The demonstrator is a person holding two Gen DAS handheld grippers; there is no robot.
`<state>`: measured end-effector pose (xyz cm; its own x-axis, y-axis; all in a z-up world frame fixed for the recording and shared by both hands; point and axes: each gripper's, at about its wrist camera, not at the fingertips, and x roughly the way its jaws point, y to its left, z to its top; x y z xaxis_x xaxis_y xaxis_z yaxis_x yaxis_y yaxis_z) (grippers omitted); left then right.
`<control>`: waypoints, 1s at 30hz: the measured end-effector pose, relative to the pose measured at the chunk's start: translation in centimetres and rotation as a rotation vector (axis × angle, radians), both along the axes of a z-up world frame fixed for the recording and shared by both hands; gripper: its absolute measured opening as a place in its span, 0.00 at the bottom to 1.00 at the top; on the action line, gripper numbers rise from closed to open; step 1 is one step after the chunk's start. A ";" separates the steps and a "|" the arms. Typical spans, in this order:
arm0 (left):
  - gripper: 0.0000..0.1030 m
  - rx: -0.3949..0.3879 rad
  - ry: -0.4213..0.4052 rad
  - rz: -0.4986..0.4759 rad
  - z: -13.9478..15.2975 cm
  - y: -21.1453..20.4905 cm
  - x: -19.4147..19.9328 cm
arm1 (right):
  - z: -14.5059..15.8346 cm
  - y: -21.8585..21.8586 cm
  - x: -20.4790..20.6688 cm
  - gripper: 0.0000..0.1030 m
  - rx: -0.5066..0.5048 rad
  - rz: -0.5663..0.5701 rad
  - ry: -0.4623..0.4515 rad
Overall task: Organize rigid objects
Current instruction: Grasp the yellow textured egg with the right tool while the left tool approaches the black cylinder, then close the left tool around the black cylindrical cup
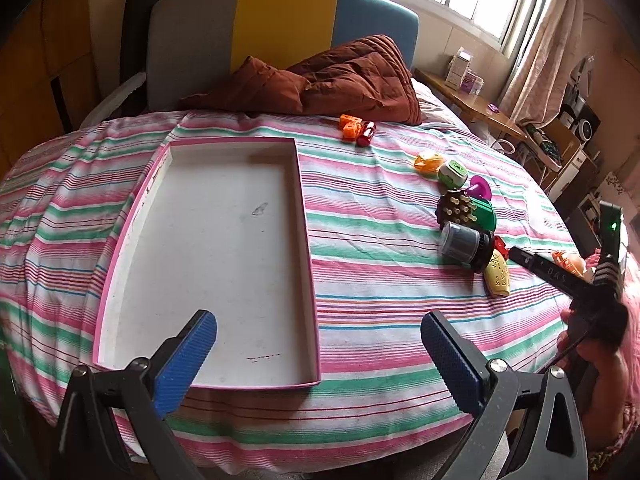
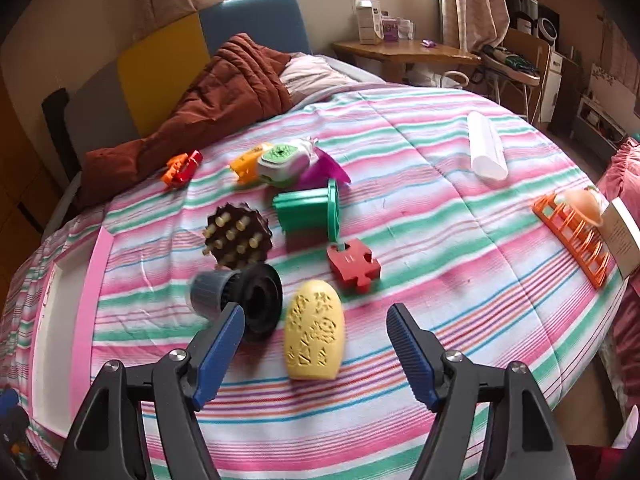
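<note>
A pink-rimmed white tray lies empty on the striped bed, its edge also in the right wrist view. My left gripper is open and empty over the tray's near right corner. My right gripper is open and empty, with a yellow patterned oval piece lying between its fingers. Around it lie a black and grey cylinder, a red puzzle piece, a brown pegged disc and a green spool. The same cluster shows right of the tray.
Farther back lie an orange and red toy pair, a green-white piece with orange and purple ones, a white tube and an orange rack at the right edge. A brown quilt lies by the headboard.
</note>
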<state>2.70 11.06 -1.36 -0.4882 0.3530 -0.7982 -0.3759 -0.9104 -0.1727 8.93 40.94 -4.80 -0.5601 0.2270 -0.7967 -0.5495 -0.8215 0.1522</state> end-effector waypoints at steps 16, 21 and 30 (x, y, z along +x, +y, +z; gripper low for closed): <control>1.00 0.017 -0.026 -0.039 0.0 2.9 -0.5 | -4.0 2.9 -0.4 0.39 -0.036 0.009 -0.050; 1.00 0.065 -0.082 -0.071 -0.6 5.5 -1.5 | -4.2 3.9 0.4 0.38 -0.042 0.022 -0.026; 1.00 0.123 -0.094 -0.246 -1.8 14.1 -2.9 | -4.6 3.6 0.7 0.33 -0.052 0.030 -0.016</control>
<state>-0.21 25.14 -3.20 -0.3015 0.5486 -0.7798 -0.5599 -0.7639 -0.3209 9.67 44.57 -9.42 -0.5528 0.1685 -0.8161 -0.5273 -0.8291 0.1860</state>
